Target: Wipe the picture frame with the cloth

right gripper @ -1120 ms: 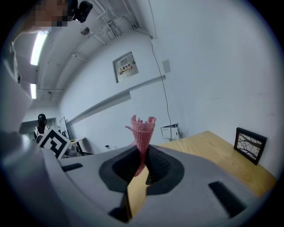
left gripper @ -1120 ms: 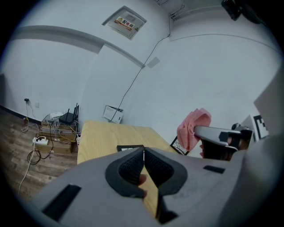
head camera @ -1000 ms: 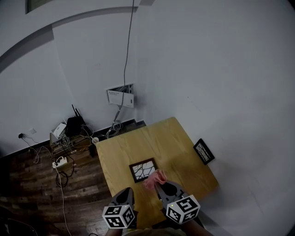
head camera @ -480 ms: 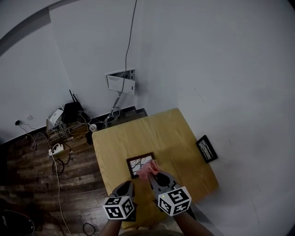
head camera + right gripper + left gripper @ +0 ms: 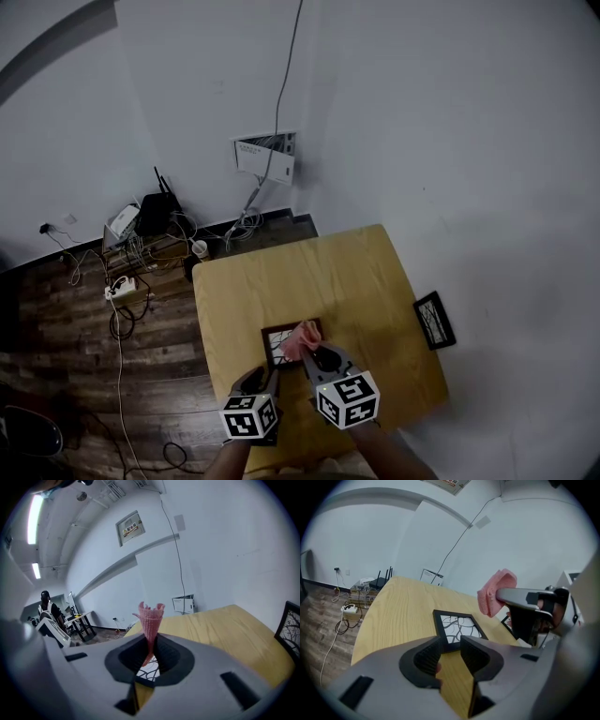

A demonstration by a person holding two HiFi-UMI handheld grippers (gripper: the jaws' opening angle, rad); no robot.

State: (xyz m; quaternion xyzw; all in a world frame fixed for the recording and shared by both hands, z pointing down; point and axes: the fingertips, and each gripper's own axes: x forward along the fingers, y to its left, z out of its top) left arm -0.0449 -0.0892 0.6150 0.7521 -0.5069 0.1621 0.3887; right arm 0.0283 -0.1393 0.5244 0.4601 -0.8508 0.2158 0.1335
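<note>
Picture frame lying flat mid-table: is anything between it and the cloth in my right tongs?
Nothing visible stands in the way. The cloth, pinched in the right tongs, hangs above the picture frame, and no object shows between them.

Matt pale wood table (image 5: 281, 281), ribbed pink cloth (image 5: 150, 616), smooth black picture frame (image 5: 457, 626), dark wood-plank floor (image 5: 75, 375)

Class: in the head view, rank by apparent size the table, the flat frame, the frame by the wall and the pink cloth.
1. table
2. flat frame and frame by the wall: look alike, unranked
3. pink cloth
</note>
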